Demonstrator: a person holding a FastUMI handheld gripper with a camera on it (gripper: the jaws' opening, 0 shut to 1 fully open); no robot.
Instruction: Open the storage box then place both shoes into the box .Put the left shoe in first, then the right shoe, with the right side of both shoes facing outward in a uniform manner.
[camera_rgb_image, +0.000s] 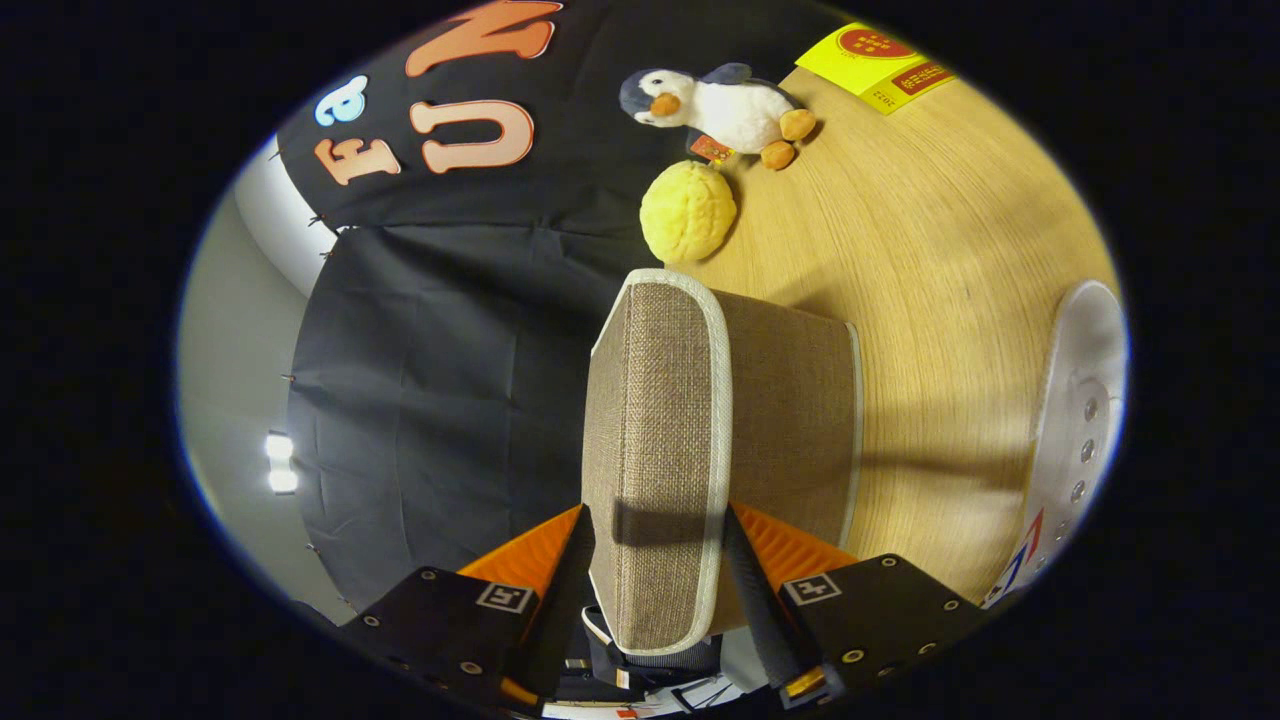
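Gripping the storage box's lid (660, 450) by its near edge, the gripper (655, 560) has both fingers pressed on the woven flap, one on each face, so it is closed on the lid at the lower centre of the gripper view. The view is rolled on its side, with the wooden table (930, 250) filling the right half. The lid stands lifted away from the brown fabric box (790, 420), which sits just beyond the fingers at the centre of the frame. My reading is that the opening step is under way or nearly finished, and that both shoes are yet to go in. A white shoe (1085, 420) with metal eyelets lies on the table at the far right; whether it is the left or right one cannot be told. At the bottom centre, under the lid, something with laces shows, possibly the other shoe. In the upper centre sit a plush penguin (720, 105) and a yellow ball (687, 212). A yellow card (870, 60) in the upper right carries print too small to read.
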